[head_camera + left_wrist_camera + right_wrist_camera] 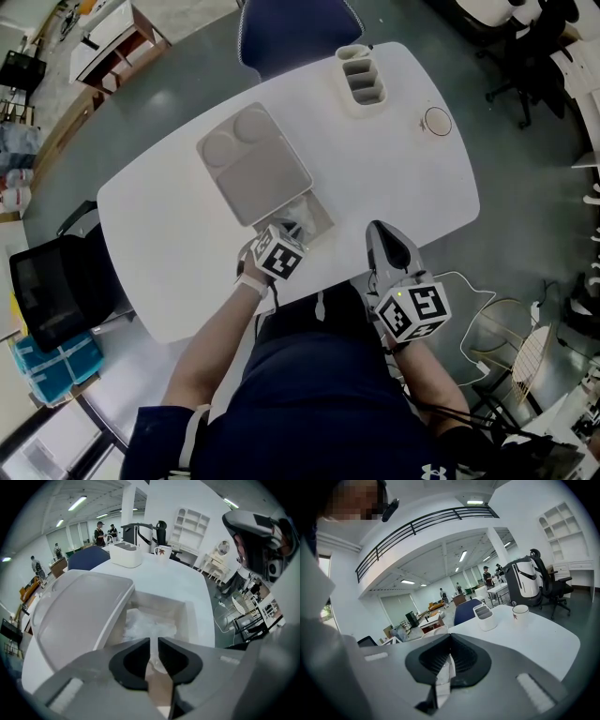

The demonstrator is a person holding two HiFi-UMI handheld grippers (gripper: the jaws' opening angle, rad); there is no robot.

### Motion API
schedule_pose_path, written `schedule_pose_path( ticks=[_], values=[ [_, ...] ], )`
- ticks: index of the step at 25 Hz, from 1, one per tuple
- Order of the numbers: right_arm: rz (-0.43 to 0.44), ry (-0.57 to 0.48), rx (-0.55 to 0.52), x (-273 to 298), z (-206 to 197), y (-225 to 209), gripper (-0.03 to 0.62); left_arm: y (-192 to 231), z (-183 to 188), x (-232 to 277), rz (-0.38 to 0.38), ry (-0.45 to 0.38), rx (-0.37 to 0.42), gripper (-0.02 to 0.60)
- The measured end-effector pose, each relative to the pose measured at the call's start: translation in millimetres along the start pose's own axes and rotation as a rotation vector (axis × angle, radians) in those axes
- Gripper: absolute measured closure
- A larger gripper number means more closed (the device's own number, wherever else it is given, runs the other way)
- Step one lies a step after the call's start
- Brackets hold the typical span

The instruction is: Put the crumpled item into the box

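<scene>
**Hovering Over the Open Box**

The left gripper (153, 641) hung just above the box (190, 616), its jaws slightly parted and pinching nothing. The crumpled item (145, 623) lay inside, beside the flipped-back lid (79, 606). Nearby, over the table (394, 178), the right gripper (450, 637) had its jaws pressed together.

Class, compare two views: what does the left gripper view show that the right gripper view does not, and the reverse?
Only the left gripper view: the open box, its lid and the crumpled item lying inside. Only the right gripper view: a railing high overhead. Both: the white table, the mug and the caddy at its far end.
</scene>
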State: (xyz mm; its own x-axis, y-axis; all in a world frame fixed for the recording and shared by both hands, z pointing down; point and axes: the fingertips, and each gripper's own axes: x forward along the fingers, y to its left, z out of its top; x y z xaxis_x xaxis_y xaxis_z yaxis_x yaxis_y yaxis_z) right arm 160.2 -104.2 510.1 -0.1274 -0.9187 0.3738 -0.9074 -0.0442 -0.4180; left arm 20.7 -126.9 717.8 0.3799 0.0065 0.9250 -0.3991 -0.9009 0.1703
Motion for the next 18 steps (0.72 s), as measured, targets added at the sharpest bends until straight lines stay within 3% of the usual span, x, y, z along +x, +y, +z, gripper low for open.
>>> schedule_pose_path(
  ticks=[2,4,9,18],
  values=[
    [0.003,-0.001,-0.002,-0.8,0.9,0.4,0.592,0.9,1.9,-2.2,0.01,-0.023,-0.015,0.475],
    [0.006,-0.001,-0.006,-1.6,1.8,1.3,0.592,1.4,0.0,-6.0,0.01,-0.039,-0.036,0.455],
    [0.022,0.003,-0.018,0.2,1.2,3.9,0.592,6.9,1.8,-27.7,0.031,-0.111,-0.087,0.445],
    [0.096,-0.002,-0.07,10.8,12.7,30.8,0.592,25.4,25.3,-99.3,0.088,-0.324,-0.146,0.445]
  ],
)
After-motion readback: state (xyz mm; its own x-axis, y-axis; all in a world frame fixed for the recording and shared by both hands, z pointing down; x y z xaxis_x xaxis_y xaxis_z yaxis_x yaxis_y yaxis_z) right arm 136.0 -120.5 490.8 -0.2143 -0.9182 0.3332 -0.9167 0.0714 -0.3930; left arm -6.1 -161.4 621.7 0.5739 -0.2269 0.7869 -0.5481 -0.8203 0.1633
